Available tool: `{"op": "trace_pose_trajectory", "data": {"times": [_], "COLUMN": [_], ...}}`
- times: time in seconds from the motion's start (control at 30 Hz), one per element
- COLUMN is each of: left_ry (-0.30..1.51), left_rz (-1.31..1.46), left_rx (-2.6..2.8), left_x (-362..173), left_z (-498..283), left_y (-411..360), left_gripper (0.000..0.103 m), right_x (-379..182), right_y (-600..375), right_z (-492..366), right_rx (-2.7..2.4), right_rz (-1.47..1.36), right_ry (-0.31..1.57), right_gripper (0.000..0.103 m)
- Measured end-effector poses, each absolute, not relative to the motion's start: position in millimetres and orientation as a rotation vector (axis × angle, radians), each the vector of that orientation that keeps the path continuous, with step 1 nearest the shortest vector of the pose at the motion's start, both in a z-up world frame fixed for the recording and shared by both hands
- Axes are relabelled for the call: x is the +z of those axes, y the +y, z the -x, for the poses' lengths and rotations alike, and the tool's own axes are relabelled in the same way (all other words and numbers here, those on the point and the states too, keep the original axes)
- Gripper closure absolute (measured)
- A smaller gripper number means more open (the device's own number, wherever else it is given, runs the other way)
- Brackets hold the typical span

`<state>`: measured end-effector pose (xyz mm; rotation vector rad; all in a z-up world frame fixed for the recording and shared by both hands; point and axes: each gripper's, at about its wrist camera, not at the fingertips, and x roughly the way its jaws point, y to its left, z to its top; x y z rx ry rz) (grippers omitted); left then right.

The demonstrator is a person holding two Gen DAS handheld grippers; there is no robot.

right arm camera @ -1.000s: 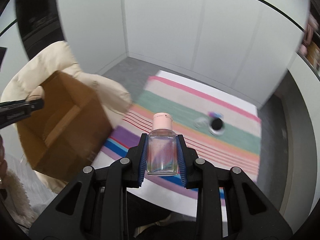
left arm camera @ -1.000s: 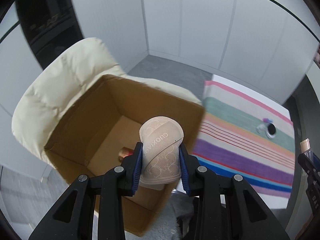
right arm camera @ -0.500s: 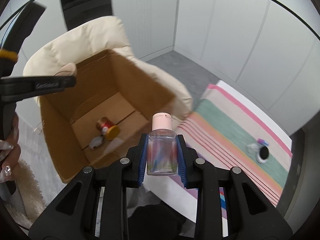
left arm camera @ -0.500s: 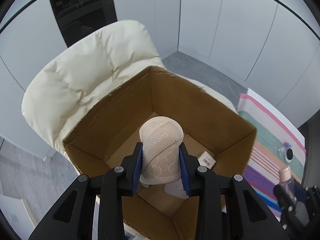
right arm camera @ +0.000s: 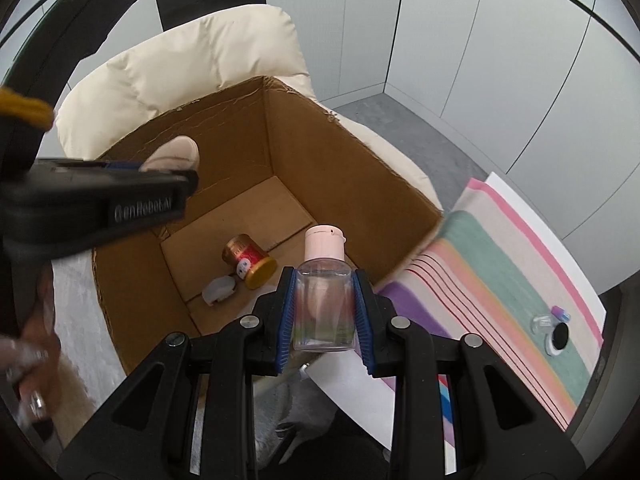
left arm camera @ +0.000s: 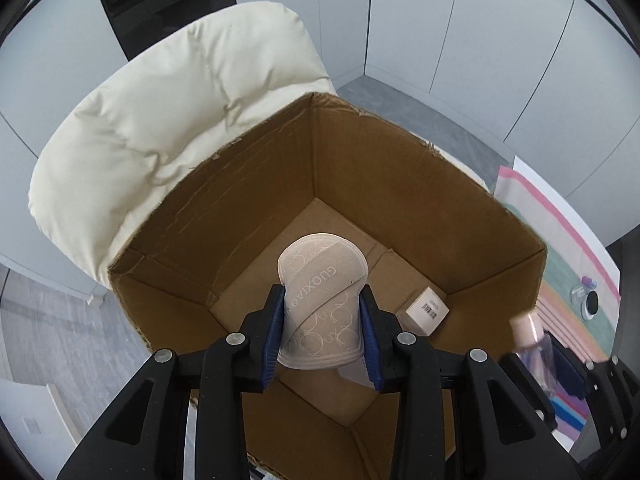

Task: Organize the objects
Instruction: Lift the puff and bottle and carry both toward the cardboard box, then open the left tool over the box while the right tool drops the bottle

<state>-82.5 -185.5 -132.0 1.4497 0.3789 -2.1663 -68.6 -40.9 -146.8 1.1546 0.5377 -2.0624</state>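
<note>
An open cardboard box (left arm camera: pixel 400 184) sits on a cream cushion (left arm camera: pixel 168 128), a striped cloth (right arm camera: pixel 500 264) to its right. On the box floor lie a red jar (right arm camera: pixel 248 258), a white cap (right arm camera: pixel 218 290) and a small carton (left arm camera: pixel 427 309). The left claw (left arm camera: pixel 322 320) pinches a beige pad (left arm camera: pixel 322 300) above the box. The right claw (right arm camera: pixel 324 316) pinches a clear bottle (right arm camera: pixel 324 312) over the box's near right edge.

both grippers tilt steeply downward, left gripper (left arm camera: pixel 322 330) and right gripper (right arm camera: pixel 323 314) each clamped tight on something.
</note>
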Motion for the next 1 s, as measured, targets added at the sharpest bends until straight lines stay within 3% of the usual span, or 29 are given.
{"op": "trace_pose_trajectory", "data": {"times": [0.4, 0.47, 0.5, 0.53, 0.57, 0.6, 1.0], "left_ry": [0.416, 0.403, 0.398, 0.401, 0.415, 0.426, 0.450], "left_rz": [-1.537, -1.535, -1.534, -1.533, -1.530, -1.525, -1.537], "left_rx": [-2.117, -2.106, -2.092, -2.083, -2.079, -2.081, -2.099], "left_x": [-150, -151, -151, -151, -150, -149, -149], "left_z": [87, 88, 89, 89, 89, 89, 90], "left_y": [-188, -188, -189, -191, -193, -195, -193], "left_gripper": [0.066, 0.056, 0.042, 0.036, 0.036, 0.034, 0.032], "right_x": [-172, -175, -176, -177, -177, -176, -174], "right_y": [-64, -66, -66, -64, -63, -61, -49], "right_z": [83, 86, 88, 90, 92, 93, 96], "right_rx": [-2.015, -2.016, -2.021, -2.028, -2.032, -2.042, -2.100], "right_rz": [-1.201, -1.209, -1.217, -1.228, -1.237, -1.237, -1.235], "right_ry": [0.527, 0.516, 0.508, 0.492, 0.484, 0.476, 0.443], "right_gripper": [0.075, 0.074, 0.071, 0.064, 0.040, 0.022, 0.020]}}
